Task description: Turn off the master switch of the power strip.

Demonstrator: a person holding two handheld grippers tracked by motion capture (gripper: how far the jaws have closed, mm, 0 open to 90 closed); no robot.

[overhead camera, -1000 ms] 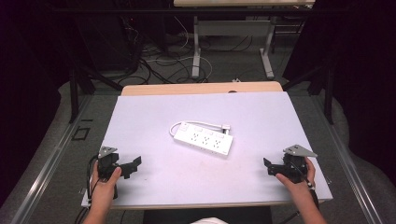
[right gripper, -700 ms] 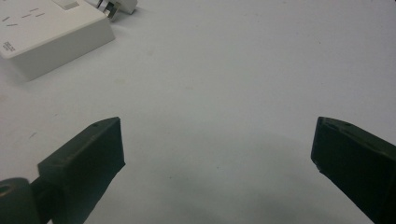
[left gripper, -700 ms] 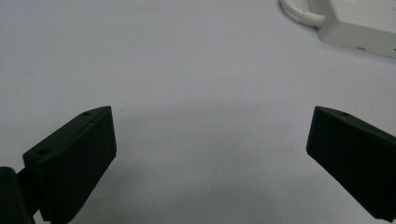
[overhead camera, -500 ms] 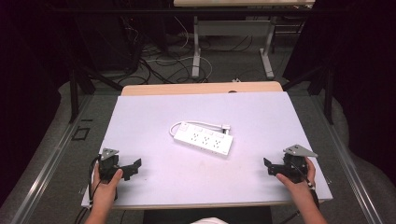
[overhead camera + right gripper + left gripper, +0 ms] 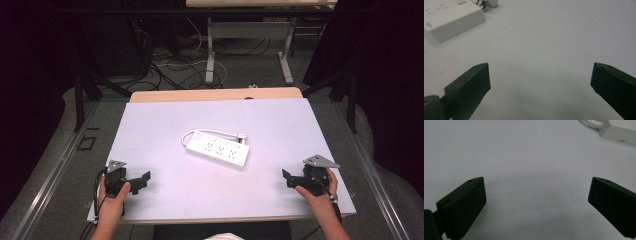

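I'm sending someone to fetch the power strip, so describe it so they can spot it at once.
Look at the white table in front of the person; near its middle lies the power strip, roughly halfway between the left gripper and right gripper. It is a long white block with rows of sockets on top and its short white cable curled along its far side.

The left hand-held gripper (image 5: 141, 180) has slid a little toward the near edge of the tabletop (image 5: 280, 130) over the last second, close to the near left corner. A second ago it sat slightly farther from that edge; half a second ago it had already dropped nearer, and now it lies nearer again. Its jaws stand apart above bare tabletop, as the left gripper view shows.
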